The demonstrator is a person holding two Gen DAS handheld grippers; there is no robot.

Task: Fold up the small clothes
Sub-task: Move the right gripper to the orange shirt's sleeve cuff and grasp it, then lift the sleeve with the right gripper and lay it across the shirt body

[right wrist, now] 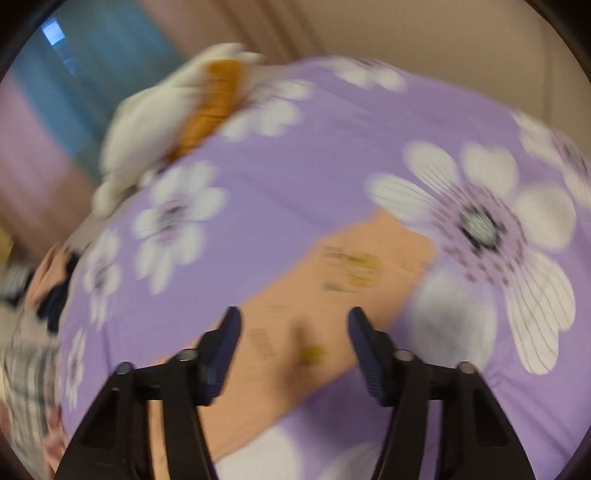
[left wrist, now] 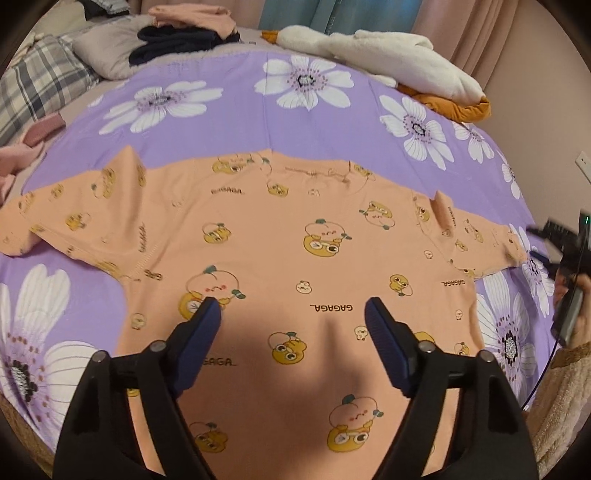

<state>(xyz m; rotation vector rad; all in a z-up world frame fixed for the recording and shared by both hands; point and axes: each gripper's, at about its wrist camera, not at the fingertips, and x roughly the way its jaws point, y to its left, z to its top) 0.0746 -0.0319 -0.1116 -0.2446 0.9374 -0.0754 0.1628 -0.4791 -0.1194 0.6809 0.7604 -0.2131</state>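
A small peach shirt (left wrist: 280, 251) with yellow duck prints and "GAGAGA" text lies spread flat on the purple flowered bedsheet (left wrist: 229, 125), sleeves out to both sides. My left gripper (left wrist: 293, 310) is open and empty, hovering over the shirt's lower middle. My right gripper (right wrist: 293, 321) is open and empty above one peach sleeve (right wrist: 354, 273); that view is motion-blurred. The right gripper also shows at the right edge of the left wrist view (left wrist: 569, 258), held in a hand by the shirt's right sleeve end.
A white and orange plush toy (left wrist: 399, 62) lies at the far right of the bed. Folded pink and dark clothes (left wrist: 184, 29) are stacked at the back left by a plaid pillow (left wrist: 40, 81). Pink garments (left wrist: 22, 147) lie at the left edge.
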